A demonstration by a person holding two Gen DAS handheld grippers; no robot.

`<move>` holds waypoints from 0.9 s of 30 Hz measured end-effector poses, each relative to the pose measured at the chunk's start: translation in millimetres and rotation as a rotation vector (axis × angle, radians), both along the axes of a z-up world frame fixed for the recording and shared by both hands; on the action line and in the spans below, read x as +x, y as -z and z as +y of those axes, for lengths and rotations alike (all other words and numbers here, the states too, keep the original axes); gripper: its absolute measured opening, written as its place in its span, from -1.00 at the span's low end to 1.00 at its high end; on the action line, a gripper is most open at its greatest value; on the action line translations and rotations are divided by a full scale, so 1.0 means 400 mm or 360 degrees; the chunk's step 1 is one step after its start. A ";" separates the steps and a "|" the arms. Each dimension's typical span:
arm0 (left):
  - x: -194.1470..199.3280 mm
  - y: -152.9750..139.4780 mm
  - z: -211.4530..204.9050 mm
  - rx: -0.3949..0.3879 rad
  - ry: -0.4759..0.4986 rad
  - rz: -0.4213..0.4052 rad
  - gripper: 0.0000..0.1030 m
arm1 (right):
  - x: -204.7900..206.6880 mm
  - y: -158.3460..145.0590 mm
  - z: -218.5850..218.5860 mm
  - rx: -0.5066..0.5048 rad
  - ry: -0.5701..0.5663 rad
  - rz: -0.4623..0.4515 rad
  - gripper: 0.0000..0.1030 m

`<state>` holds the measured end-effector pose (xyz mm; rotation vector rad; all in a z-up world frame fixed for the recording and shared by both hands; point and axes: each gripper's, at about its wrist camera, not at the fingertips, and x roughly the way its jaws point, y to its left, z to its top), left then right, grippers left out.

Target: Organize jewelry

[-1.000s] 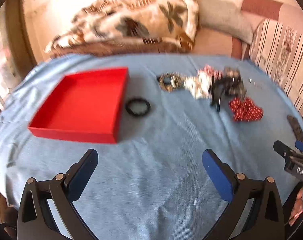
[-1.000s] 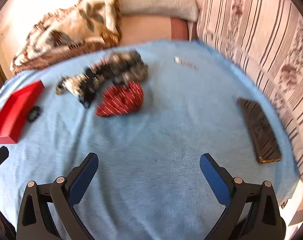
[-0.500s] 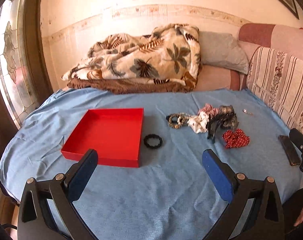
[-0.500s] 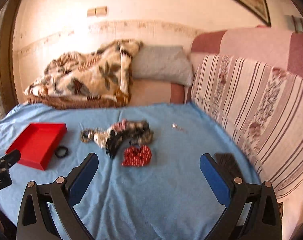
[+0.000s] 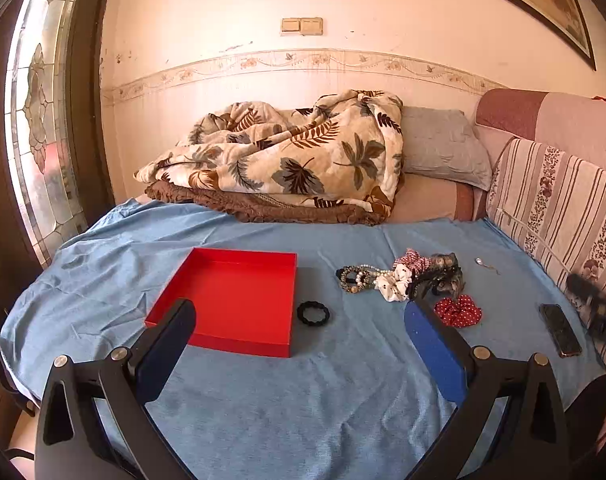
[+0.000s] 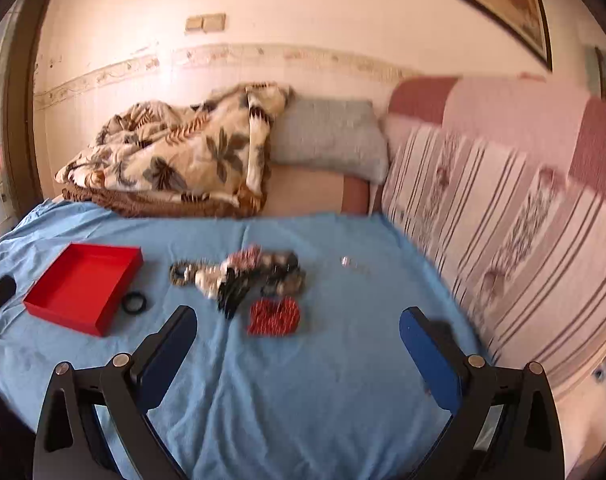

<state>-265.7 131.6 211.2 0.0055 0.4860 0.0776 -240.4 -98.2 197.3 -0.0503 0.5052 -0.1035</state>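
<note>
with the left gripper and right gripper both wide open and empty, approach the black ring-shaped hair tie lying just ahead, beside the shallow red square box, and descend squarely.

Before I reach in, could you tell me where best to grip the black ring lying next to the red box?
Take the black ring by its band on the side facing away from the red box, coming straight down with one finger inside the hole. It lies flat on the blue cloth, close to the box wall, so a sideways approach probably finds nothing to pinch.
</note>
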 end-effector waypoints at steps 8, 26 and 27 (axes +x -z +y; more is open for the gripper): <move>0.037 0.000 0.003 0.0107 -0.0022 0.0042 1.00 | 0.073 -0.046 0.035 -0.0095 -0.0053 -0.0079 1.00; 0.290 0.150 -0.059 0.0323 0.0006 0.0362 1.00 | 0.344 0.184 -0.062 -0.0048 -0.0038 0.0185 1.00; 0.313 0.161 -0.063 0.0324 0.0018 0.0387 1.00 | 0.359 0.198 -0.072 -0.0033 -0.0037 0.0208 1.00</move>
